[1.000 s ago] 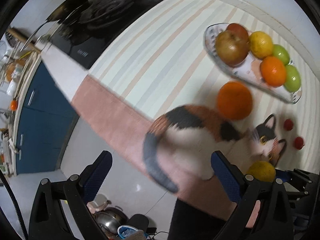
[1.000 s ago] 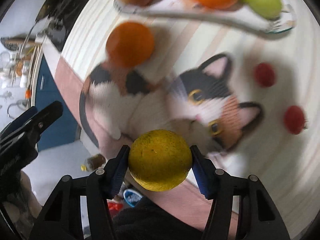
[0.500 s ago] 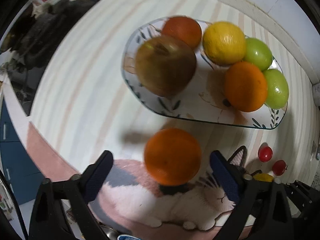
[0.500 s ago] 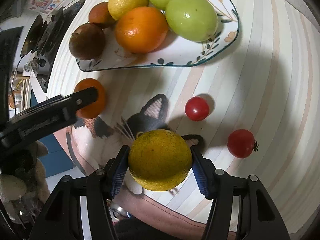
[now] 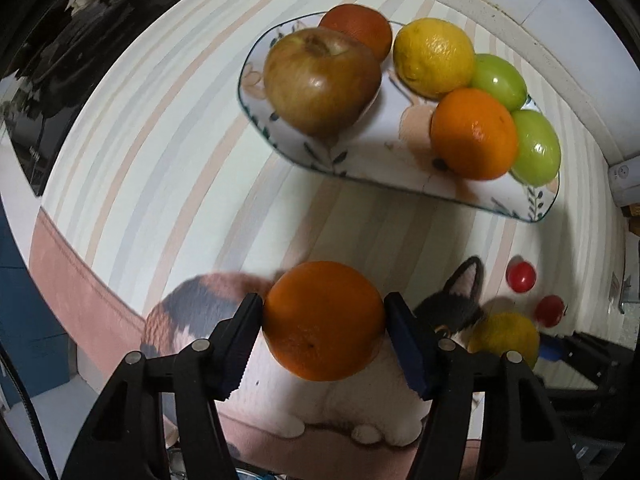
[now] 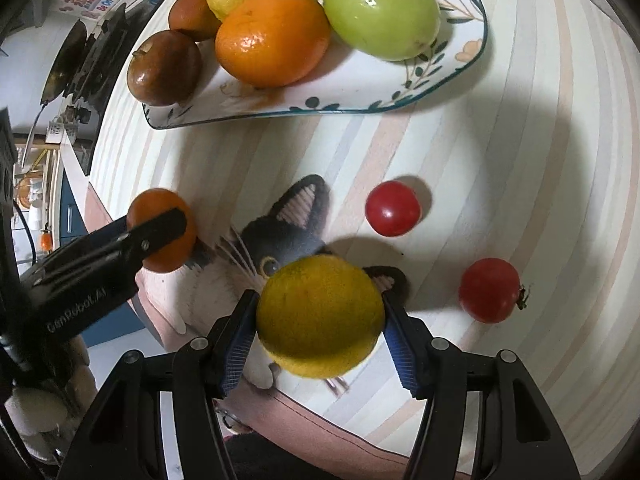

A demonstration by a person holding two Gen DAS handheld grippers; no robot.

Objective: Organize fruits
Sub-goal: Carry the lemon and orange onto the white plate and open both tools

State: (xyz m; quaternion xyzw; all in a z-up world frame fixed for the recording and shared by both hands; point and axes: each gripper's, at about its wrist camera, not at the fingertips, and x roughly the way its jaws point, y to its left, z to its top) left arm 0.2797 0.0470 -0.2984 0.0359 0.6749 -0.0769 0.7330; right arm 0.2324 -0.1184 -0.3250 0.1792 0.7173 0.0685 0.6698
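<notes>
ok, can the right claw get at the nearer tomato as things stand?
Probably not: the right claw is shut on the yellow citrus. The tomato lies unobstructed beside it, but the claw is full.

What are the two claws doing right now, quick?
Left claw: closed on the orange.
Right claw: closed on the yellow-green citrus fruit.

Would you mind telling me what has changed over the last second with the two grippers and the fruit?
The left gripper swung in towards the plate and closed on the orange, which a second ago lay loose on the cat mat. The right gripper kept its yellow-green citrus and moved nearer the plate. The fruit on the plate and both tomatoes look unmoved.
</notes>
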